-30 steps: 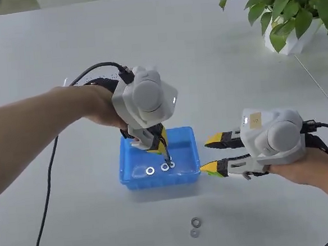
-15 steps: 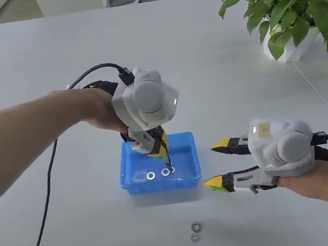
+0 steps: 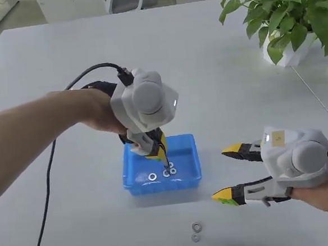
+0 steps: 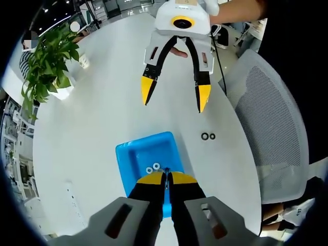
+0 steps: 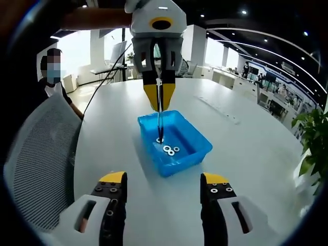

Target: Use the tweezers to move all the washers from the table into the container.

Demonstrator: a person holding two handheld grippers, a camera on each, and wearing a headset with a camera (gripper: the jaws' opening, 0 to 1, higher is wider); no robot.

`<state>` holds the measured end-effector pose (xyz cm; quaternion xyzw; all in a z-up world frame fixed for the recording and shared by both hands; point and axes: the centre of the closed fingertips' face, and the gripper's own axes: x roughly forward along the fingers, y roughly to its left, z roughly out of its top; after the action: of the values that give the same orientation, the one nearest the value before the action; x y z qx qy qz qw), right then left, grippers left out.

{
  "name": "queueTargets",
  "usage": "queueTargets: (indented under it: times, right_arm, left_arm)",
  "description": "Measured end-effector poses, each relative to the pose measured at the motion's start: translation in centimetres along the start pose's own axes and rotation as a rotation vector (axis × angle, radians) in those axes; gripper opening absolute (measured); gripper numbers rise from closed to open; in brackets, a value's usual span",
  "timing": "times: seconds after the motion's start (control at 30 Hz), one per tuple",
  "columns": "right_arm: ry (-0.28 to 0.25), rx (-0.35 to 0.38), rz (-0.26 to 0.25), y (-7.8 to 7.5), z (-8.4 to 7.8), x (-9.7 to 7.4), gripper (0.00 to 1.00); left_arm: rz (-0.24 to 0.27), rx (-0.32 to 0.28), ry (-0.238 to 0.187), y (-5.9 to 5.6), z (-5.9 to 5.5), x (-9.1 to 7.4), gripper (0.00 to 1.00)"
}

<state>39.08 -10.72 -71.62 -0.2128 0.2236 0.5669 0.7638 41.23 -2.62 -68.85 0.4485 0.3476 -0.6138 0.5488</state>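
Left hand-held gripper (image 3: 157, 150), clamped on tweezers (image 5: 160, 115), held their tips inside the blue container (image 3: 189, 140); right hand-held gripper (image 3: 221, 173) stood open. Low release advisable.

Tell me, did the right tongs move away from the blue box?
Yes. The right tongs have drawn away from the blue box, off to the right; their tips were almost touching its side before.
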Motion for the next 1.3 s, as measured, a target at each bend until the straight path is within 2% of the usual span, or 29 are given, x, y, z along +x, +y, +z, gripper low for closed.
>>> queueTargets:
  times: [0.3,0.53,1.0,1.3]
  right_arm:
    - [-0.009,0.011,-0.011,1.1,0.2,-1.0,0.64]
    - [-0.005,0.012,-0.017,1.7,0.2,-1.5,0.65]
    - [-0.006,0.007,-0.018,3.1,0.2,-2.0,0.65]
    - [0.001,0.011,-0.013,3.8,-0.3,-2.1,0.65]
  left_arm:
    - [0.016,0.002,0.005,-0.7,0.4,-1.2,0.05]
    - [0.011,0.01,0.01,-1.9,0.7,-1.6,0.05]
    - [0.006,0.032,0.014,-3.9,1.5,-0.8,0.05]
    - [-0.012,0.037,0.009,-5.7,1.9,0.3,0.05]
